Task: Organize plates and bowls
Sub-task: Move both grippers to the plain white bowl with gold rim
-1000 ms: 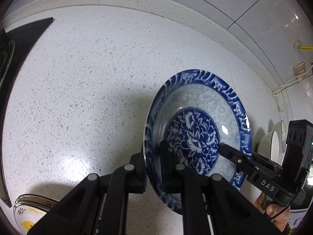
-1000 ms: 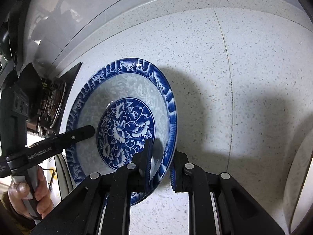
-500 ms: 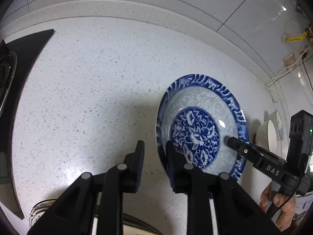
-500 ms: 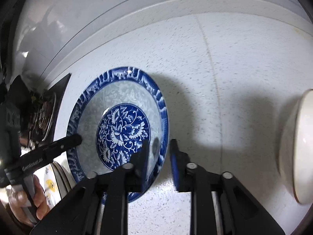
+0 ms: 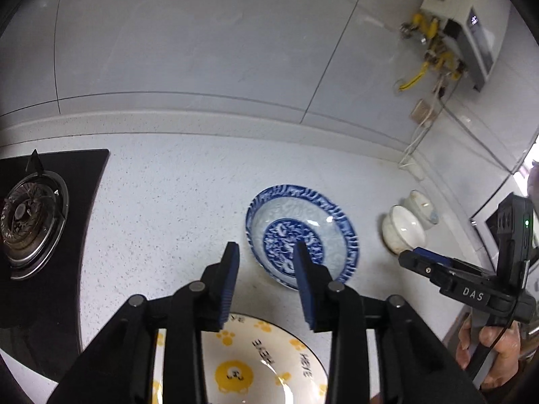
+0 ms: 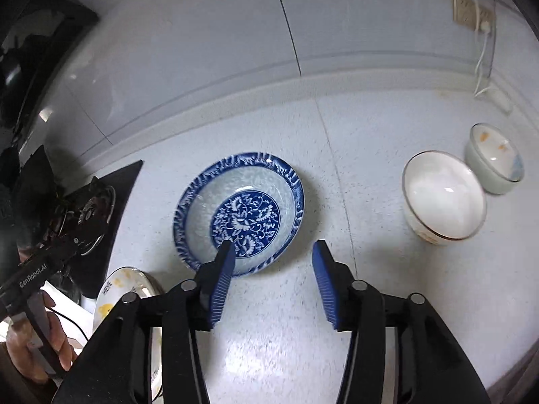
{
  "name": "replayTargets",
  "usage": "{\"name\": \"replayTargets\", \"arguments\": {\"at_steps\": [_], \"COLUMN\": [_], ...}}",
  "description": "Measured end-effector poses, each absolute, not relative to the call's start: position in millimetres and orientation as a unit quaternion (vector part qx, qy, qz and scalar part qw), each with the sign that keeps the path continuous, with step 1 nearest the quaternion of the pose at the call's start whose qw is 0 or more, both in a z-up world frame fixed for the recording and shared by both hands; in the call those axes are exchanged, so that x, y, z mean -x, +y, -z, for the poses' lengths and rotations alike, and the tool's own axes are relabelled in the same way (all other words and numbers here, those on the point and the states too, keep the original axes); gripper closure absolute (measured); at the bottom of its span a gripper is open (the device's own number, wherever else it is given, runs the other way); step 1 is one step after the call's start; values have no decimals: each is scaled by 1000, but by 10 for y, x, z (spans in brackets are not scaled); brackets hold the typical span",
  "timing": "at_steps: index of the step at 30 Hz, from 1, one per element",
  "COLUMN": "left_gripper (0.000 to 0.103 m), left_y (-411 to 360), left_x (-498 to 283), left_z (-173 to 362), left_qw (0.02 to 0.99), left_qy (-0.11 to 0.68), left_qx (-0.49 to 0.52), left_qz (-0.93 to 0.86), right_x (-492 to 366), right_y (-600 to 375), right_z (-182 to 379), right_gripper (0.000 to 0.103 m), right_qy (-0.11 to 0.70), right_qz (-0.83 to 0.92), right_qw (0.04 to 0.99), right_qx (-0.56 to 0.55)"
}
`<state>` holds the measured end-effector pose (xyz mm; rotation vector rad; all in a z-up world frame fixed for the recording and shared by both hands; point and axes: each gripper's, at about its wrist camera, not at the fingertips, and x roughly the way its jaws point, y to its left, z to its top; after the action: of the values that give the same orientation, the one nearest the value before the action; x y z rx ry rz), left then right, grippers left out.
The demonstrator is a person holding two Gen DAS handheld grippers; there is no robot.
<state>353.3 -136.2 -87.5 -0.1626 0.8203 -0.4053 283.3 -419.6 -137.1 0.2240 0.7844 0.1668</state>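
Observation:
A blue-and-white patterned plate (image 5: pixel 301 232) (image 6: pixel 239 212) lies flat on the speckled counter, free of both grippers. My left gripper (image 5: pixel 266 252) hovers above and short of its left rim, jaws opening, nothing between them. My right gripper (image 6: pixel 273 252) hovers above its right rim, jaws opening and empty too. A white plate with yellow bear prints (image 5: pixel 256 360) (image 6: pixel 114 289) lies under the left gripper. Two white bowls (image 6: pixel 444 195) (image 6: pixel 495 158) stand to the right, the nearer one tipped toward me.
A black gas hob with a burner (image 5: pixel 30 219) takes up the counter's left end. The tiled wall (image 5: pixel 202 50) runs behind, with a socket, cables and a water heater (image 5: pixel 461 23) at the right. A hand (image 6: pixel 30 346) grips the left tool.
Both grippers let go of the blue plate's rims, opened and drew back upward. The plate now lies free on the counter, and the bear plate and bowls have come into view.

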Motion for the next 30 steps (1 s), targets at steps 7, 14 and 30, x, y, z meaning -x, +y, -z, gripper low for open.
{"name": "replayTargets", "arguments": {"at_steps": [7,14,30], "left_gripper": [66,66,66], "left_y": [-1350,-1241,-959], "left_x": [-3057,-2633,-2019], "left_z": [645,559,730], "left_qw": [902,907,915], "left_qy": [373,349,364], "left_qx": [34,45,62], "left_qz": [217,229,163], "right_x": [-2116,-1786,-1941], "right_y": [-4168,-4388,-5074], "right_z": [1087,1121,1462], "right_gripper": [47,42,40], "right_qy": [317,304,331], "right_qz": [-50,-19,-19], "right_qw": [941,943,928], "right_qx": [-110,-133,-172]}}
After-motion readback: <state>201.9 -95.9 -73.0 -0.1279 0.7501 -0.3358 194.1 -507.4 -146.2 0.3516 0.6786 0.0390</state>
